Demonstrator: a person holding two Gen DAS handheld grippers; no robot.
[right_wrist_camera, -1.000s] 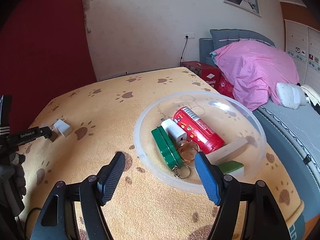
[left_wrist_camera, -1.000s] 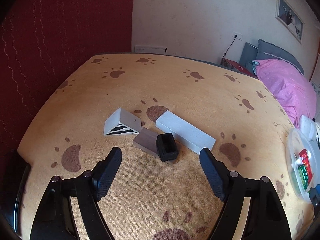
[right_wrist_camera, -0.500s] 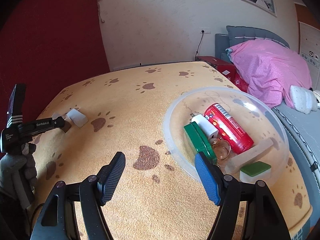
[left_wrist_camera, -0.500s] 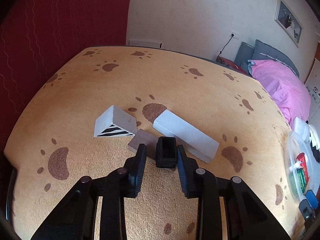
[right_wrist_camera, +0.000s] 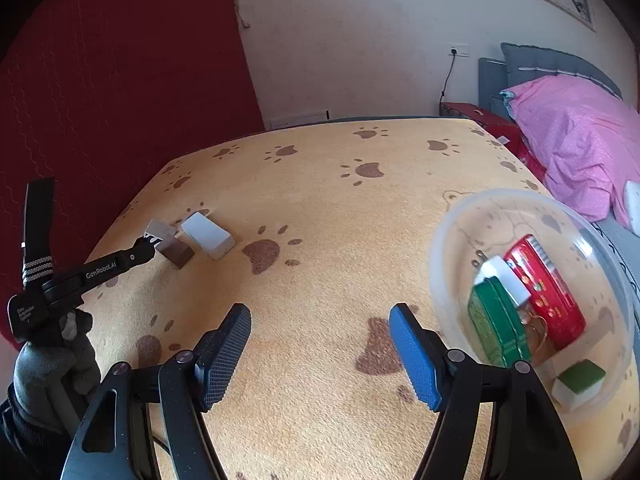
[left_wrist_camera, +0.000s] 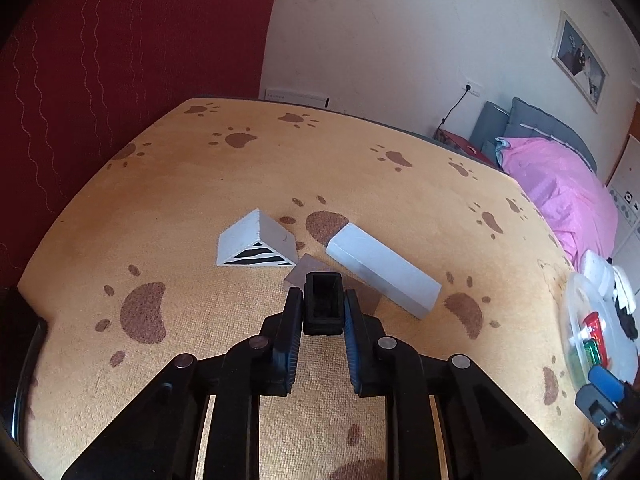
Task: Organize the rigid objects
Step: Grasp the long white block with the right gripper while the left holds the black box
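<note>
Small black hollow plastic box sits on the yellow paw-print cloth, squeezed between the pads of the left gripper, likely so it can be lifted. It rests on a flat brown block. A white wedge with stripes lies at eleven o'clock, a long white block at two. The right gripper is wide and holds nothing. At its three o'clock, a clear plastic bowl holds a red can, a green tin, a white plug, and a green-topped tile.
</note>
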